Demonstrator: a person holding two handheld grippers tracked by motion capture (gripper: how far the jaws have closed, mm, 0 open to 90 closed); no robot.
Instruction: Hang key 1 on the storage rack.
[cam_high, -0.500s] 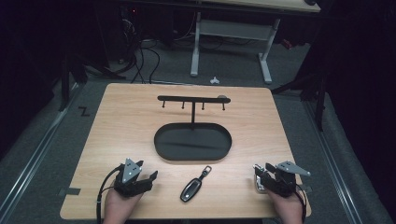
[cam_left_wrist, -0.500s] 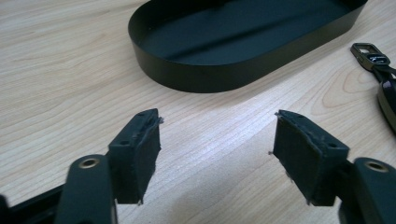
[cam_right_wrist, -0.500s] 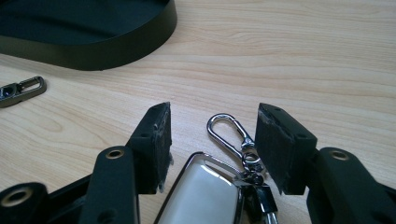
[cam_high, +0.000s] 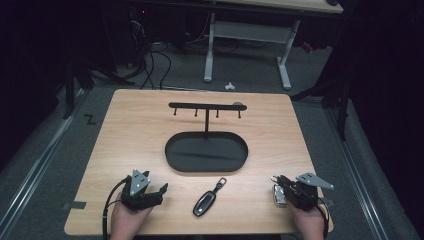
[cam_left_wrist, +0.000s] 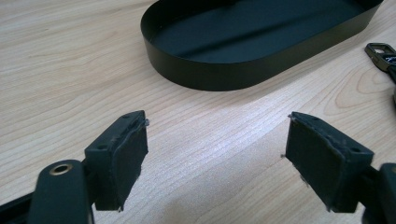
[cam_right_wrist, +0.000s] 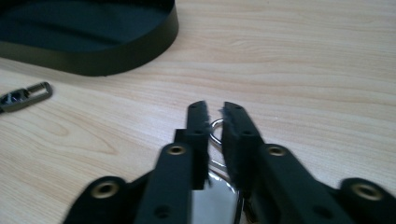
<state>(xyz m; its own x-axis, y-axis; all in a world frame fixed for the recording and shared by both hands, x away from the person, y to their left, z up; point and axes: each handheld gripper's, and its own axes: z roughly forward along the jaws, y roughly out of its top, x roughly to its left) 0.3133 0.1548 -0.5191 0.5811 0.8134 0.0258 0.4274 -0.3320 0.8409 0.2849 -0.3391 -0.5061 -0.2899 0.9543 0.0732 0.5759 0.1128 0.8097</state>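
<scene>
High view: the black oval metal tray (cam_high: 206, 151) with its hook rail (cam_high: 207, 106) sits mid-table. Nearer the person than the tray, at their right, the right gripper (cam_right_wrist: 215, 109) has its jaws nearly together on the thin wire ring (cam_right_wrist: 215, 125) of a shiny silver key tag (cam_high: 278, 195) — a slim hold. The left gripper (cam_left_wrist: 217, 140) hovers near the tray's left end, jaws wide and empty. A black car key fob (cam_high: 206, 201) lies just in front of the tray. My worry: the ring could slide out if the tag swings on lifting.

One key stand (cam_high: 206, 111), one oval tray (cam_high: 206, 152), two key fobs (cam_high: 206, 202), two tongs (cam_high: 161, 189).
</scene>
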